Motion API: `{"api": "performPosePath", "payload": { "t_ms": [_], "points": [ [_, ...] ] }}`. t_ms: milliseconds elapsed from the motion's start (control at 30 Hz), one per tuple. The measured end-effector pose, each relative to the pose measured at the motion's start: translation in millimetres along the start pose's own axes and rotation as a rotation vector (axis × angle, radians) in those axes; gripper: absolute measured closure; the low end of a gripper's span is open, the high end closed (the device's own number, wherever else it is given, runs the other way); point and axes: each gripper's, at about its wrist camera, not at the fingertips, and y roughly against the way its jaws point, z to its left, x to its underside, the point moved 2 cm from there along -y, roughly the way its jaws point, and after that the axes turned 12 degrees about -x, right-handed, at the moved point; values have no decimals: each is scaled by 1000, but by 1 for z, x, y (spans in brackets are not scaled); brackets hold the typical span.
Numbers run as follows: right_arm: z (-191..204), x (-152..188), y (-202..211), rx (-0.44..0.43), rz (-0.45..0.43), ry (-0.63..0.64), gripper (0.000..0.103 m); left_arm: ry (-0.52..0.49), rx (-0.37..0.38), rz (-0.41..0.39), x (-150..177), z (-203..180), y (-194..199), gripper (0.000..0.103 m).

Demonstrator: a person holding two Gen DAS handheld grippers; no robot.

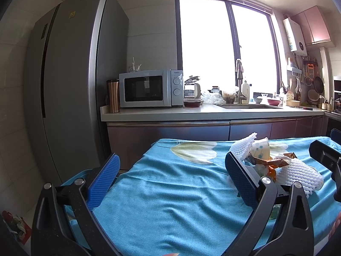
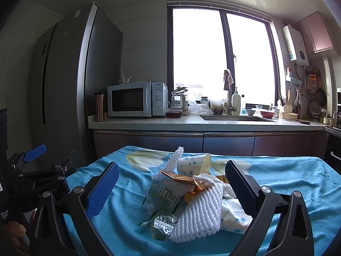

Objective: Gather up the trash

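A heap of trash lies on the blue tablecloth (image 2: 287, 177): white foam fruit nets (image 2: 200, 211), a tipped paper cup (image 2: 195, 165) with blue dots, an orange-brown wrapper (image 2: 181, 178) and clear plastic wrappers (image 2: 164, 196). My right gripper (image 2: 170, 183) is open, its blue-padded fingers spread on either side of the heap. My left gripper (image 1: 172, 175) is open over bare cloth to the left of the heap, whose foam net (image 1: 302, 177) and cup (image 1: 261, 149) show behind its right finger. Nothing is held.
Behind the table runs a kitchen counter (image 1: 213, 112) with a microwave (image 1: 149, 88), a steel tumbler (image 1: 113, 96), a kettle and a sink. A tall grey fridge (image 1: 70, 85) stands at the left. The left gripper (image 2: 38, 170) shows at the right wrist view's left edge.
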Motion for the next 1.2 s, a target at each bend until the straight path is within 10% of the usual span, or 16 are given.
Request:
{"api": "performPosePath", "payload": {
  "t_ms": [1200],
  "points": [
    [-14, 6, -2, -12, 34, -51, 7, -10, 78, 60, 12, -15, -11, 6]
  ]
}}
